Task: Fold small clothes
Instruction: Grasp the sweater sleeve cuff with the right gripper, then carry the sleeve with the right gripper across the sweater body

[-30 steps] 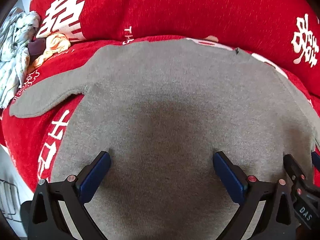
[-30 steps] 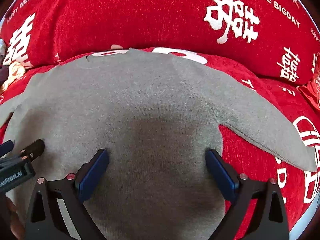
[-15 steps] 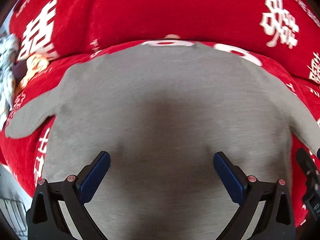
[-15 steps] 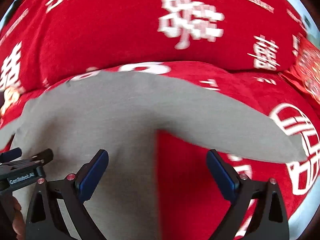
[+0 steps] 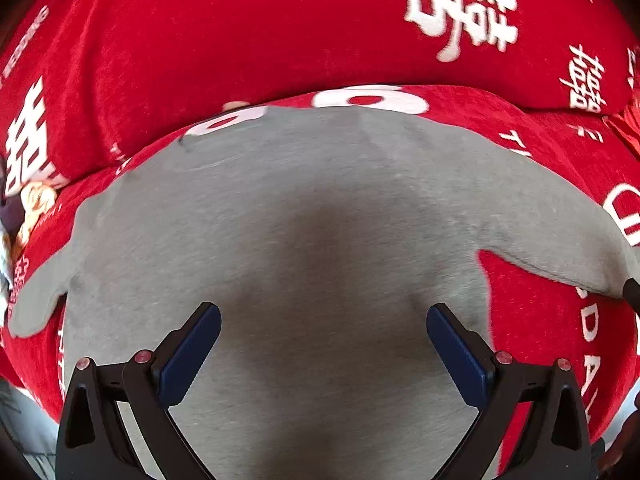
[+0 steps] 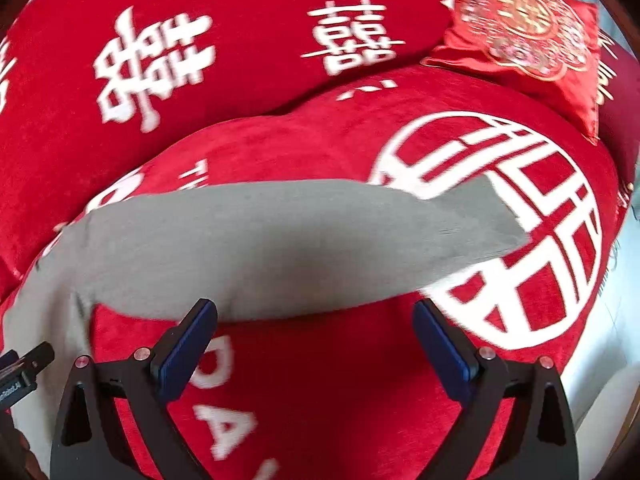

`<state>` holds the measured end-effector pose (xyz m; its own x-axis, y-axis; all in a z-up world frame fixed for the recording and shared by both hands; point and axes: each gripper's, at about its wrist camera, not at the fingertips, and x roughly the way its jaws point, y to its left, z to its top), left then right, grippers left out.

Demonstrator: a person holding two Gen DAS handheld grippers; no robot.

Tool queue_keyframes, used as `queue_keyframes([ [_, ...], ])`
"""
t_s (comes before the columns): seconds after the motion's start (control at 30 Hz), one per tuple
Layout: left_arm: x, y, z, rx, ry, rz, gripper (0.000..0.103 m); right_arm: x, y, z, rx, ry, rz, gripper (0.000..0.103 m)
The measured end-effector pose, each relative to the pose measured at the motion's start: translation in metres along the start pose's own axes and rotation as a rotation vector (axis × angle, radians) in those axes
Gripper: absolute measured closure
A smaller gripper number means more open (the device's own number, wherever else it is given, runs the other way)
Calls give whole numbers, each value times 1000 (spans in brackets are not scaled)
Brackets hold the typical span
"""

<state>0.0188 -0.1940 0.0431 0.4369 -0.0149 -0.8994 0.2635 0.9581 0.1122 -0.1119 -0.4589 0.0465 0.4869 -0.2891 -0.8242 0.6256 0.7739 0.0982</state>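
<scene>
A grey long-sleeved top (image 5: 304, 216) lies flat on a red sofa cover, both sleeves spread out to the sides. My left gripper (image 5: 322, 324) is open and empty over the lower middle of the top's body. My right gripper (image 6: 314, 320) is open and empty just below the top's right sleeve (image 6: 304, 236), which stretches to the right with its cuff (image 6: 492, 216) on a white round emblem. The tip of the left gripper (image 6: 24, 364) shows at the lower left of the right wrist view.
The red sofa cover (image 6: 320, 380) with white characters lies over the seat and the backrest (image 5: 260, 32). A red embroidered cushion (image 6: 524, 28) leans at the far right. A small pile of other clothes (image 5: 24, 208) lies at the far left.
Both grippers have swung to the right. The left one now looks at the top's middle and right sleeve. The right one has left the body and faces the right sleeve.
</scene>
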Motion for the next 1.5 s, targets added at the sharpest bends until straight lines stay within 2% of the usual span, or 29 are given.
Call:
queue_keyframes([
  [0.23,10,-26,12,37,1,10,0,12,-38,8,107,23,-2,4],
  [0.53,21,-46,30,65,-6,19,0,39,-74,24,271,62,109,4],
  [0.67,30,-46,42,42,-5,19,0,49,-84,32,315,55,154,5],
  [0.7,33,-46,46,35,-2,21,0,55,-90,36,338,51,198,8],
  [0.77,38,-48,51,29,3,21,0,62,-96,40,359,60,245,24],
  [0.83,43,-52,55,30,7,26,0,70,-102,43,369,67,259,47],
  [0.9,49,-55,58,35,11,34,0,75,-108,45,377,72,271,66],
  [0.97,53,-58,60,32,14,31,0,75,-113,47,379,59,283,96],
  [1.07,55,-59,63,25,7,25,0,59,-113,50,336,-6,285,97],
  [1.23,54,-52,68,-7,-3,21,0,26,-97,59,216,-121,190,97],
  [1.37,63,-52,69,-8,28,16,0,22,-90,68,160,-131,141,97],
  [1.5,57,-56,69,48,6,31,0,24,-90,72,146,-99,120,97],
])
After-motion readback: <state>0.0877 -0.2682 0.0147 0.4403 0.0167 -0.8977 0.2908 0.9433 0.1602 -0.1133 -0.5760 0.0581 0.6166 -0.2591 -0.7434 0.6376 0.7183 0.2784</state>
